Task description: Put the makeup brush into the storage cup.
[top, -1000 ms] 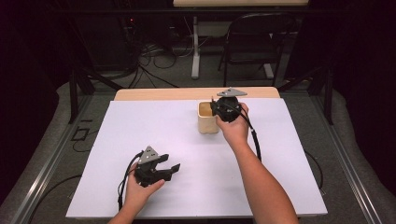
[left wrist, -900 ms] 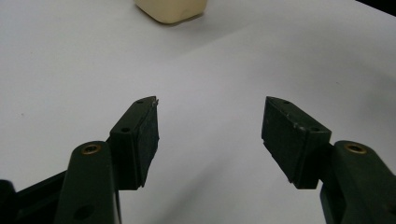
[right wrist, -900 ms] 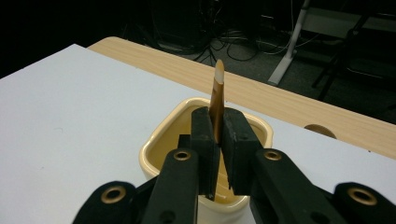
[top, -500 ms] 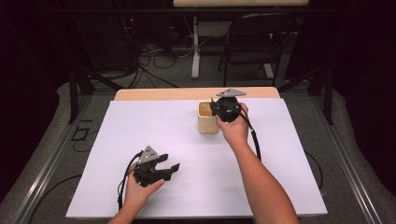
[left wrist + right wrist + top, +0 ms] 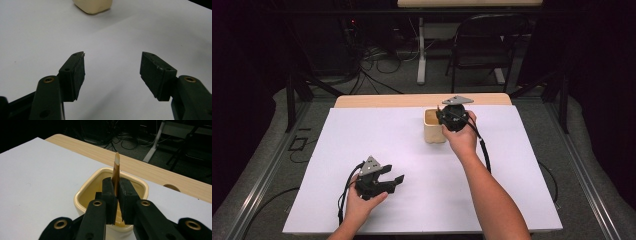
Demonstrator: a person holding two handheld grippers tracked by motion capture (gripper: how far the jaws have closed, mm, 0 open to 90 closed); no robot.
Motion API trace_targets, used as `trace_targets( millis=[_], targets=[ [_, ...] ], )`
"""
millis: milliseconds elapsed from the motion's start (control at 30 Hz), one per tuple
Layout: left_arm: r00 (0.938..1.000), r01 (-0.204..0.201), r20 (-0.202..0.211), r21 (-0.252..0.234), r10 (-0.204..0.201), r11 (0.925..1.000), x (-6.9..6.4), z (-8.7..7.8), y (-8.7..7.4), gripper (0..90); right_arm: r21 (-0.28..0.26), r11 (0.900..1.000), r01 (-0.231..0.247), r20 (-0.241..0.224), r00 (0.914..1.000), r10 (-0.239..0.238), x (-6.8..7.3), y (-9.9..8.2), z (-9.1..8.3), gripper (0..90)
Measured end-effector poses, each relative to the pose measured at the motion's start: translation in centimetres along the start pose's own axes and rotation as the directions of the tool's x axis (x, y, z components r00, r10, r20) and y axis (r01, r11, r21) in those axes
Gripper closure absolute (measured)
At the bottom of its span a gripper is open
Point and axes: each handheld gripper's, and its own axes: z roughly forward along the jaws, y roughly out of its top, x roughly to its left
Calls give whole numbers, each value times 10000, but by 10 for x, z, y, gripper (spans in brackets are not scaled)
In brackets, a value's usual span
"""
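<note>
Unlabelled stick (image 5: 116, 173) in right claw (image 5: 116, 185)

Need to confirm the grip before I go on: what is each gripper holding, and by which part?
The right gripper is shut on a thin tan stick, gripped below its pale tip, above the cream cup. The left gripper is open, holding nothing.

Both forearms bare, no sleeves showing. Left gripper (image 5: 398, 178): black body, grey three-cornered plate on top, black cable looping off at seven o'clock. Right gripper (image 5: 117, 195): black jaws, brass-ringed screw holes, flat dark pads.
</note>
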Motion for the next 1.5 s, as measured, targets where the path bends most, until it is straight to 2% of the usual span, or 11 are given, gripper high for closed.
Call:
trace_targets(
  millis=[600,1500],
  targets=[
    [10000,29,-4,-55,-29,10000,0,-1,0,367,249,9997,74,-44,10000,-72,1,-2,2,807],
    [10000,76,28,-151,-76,9999,0,-1,1,366,181,9998,-11,24,10000,11,4,1,-3,594]
  ],
)
